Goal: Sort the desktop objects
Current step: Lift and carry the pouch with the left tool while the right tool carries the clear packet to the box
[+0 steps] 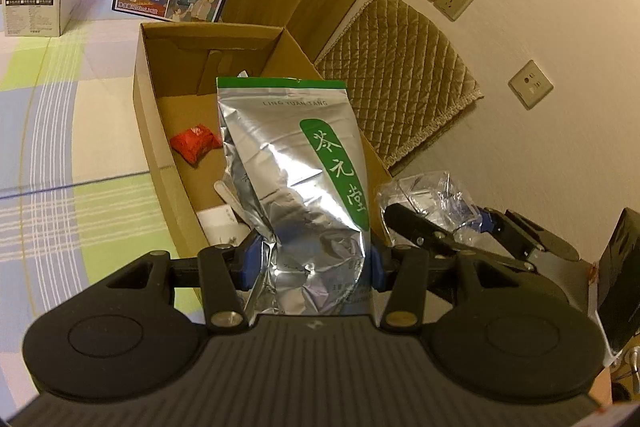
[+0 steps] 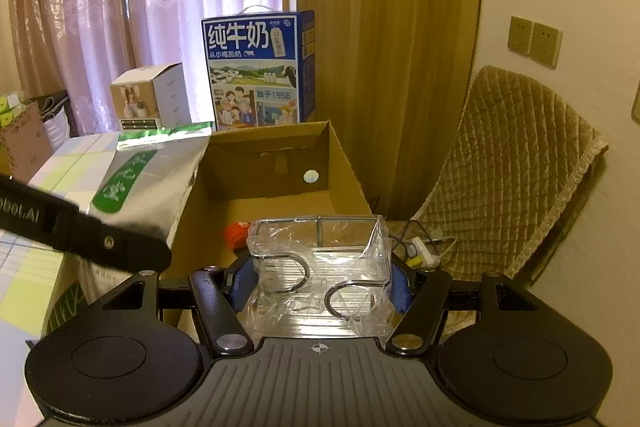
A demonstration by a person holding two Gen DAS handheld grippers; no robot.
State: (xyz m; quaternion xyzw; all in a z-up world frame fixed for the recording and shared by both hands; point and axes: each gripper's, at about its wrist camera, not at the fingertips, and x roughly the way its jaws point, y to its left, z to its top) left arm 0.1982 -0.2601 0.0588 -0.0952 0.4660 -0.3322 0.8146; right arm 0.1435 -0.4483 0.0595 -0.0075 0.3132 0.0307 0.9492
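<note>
My left gripper (image 1: 314,259) is shut on the lower part of a silver foil pouch (image 1: 288,167) with a green label, held upright over the near end of an open cardboard box (image 1: 152,115). A red packet (image 1: 194,143) and a white item (image 1: 220,223) lie inside the box. My right gripper (image 2: 320,287) is shut on a clear plastic package (image 2: 320,251) with metal hooks inside, just before the box's near edge (image 2: 344,163). The right wrist view shows the pouch (image 2: 152,179) at the left and the red packet (image 2: 236,233).
The box stands on a checked tablecloth (image 1: 60,147). Behind it are a blue milk carton (image 2: 258,71) and a small white box (image 2: 150,99). A chair with a quilted cover (image 2: 512,163) stands to the right by the wall; curtains hang behind.
</note>
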